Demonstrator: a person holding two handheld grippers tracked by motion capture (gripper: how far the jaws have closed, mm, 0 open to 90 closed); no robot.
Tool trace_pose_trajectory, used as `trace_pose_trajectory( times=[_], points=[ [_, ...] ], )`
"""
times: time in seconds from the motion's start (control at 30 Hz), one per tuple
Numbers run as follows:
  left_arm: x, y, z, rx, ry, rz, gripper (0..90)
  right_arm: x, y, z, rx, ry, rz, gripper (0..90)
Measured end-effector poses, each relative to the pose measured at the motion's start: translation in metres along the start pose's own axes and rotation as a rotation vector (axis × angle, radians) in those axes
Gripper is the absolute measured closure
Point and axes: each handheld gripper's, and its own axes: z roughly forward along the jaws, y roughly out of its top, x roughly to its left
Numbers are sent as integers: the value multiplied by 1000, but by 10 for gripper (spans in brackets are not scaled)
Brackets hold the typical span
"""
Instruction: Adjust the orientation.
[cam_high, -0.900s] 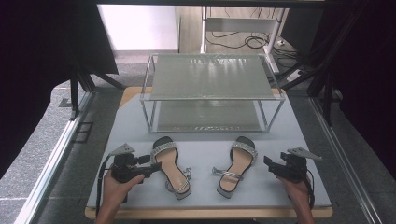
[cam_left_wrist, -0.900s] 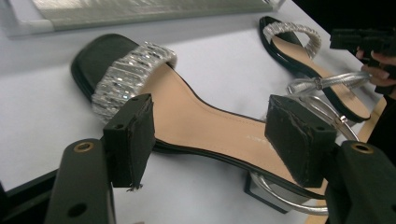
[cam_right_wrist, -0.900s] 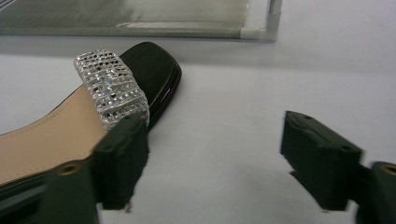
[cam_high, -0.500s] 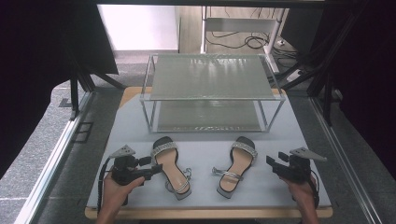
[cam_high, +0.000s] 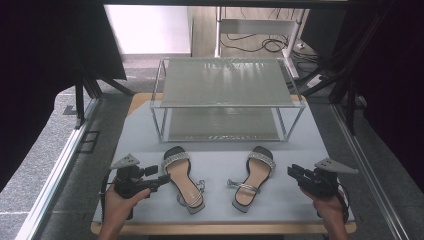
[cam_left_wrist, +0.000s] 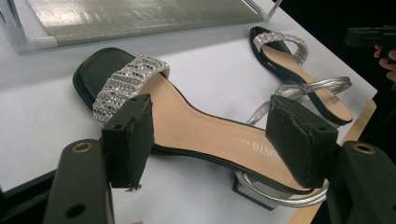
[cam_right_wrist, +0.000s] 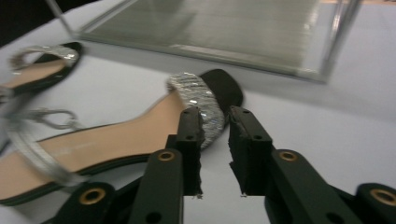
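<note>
A table (cam_high: 220, 212) covered by a pale grey mat is shown from above, with a two-tier rack (cam_high: 225, 82) of frosted shelves and thin metal posts standing toward its far edge. Two black sandals with jewelled toe straps and silver ankle straps are laid side by side on the mat between the rack and the near edge, toes pointed toward the rack.

The left sandal (cam_high: 182, 180) is placed nearer the near-left corner, its heel angled toward the table's middle. The right sandal (cam_high: 254, 176) is placed nearer the near-right corner, its heel also angled inward, so that the two heels lie closer together than the toes.

The left gripper (cam_high: 163, 178) is held low by a hand (cam_high: 116, 207) at the near-left corner, just beside the left sandal's outer edge. In the left gripper view, its jaws are seen spread wide, with the sandal's tan insole and jewelled strap framed between them; nothing is gripped. Whether a pad touches the shoe cannot be told.

The right gripper (cam_high: 291, 171) is held by a hand (cam_high: 332, 212) at the near-right corner, beside the right sandal but apart from it. In the right gripper view, its jaws are seen drawn close with a narrow gap between them, empty, directed at the sandal's jewelled toe strap.
</note>
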Motion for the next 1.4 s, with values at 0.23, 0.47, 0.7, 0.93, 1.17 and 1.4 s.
trace_pose_trajectory(
  times=[0.23, 0.47, 0.7, 0.93, 1.17, 1.4],
  points=[
    [-2, -1, 2, 9, -6, 9, 333, 40, 15, 0, 40, 35, -123, 873],
    [-1, -1, -2, -12, -8, -4, 334, 66, 20, 8, 60, 109, -145, 900],
    [-3, -2, -3, -14, -15, 1, 339, 102, 22, 19, 53, 174, -227, 900],
    [-3, -2, -2, -14, -19, -3, 339, 136, 17, 40, 110, 252, -293, 900],
    [-1, -5, 1, -6, -23, -14, 334, 162, 11, 58, 159, 320, -325, 900],
    [1, -5, 0, -13, -23, -24, 334, 183, 3, 76, 199, 348, -363, 900]
  ],
)
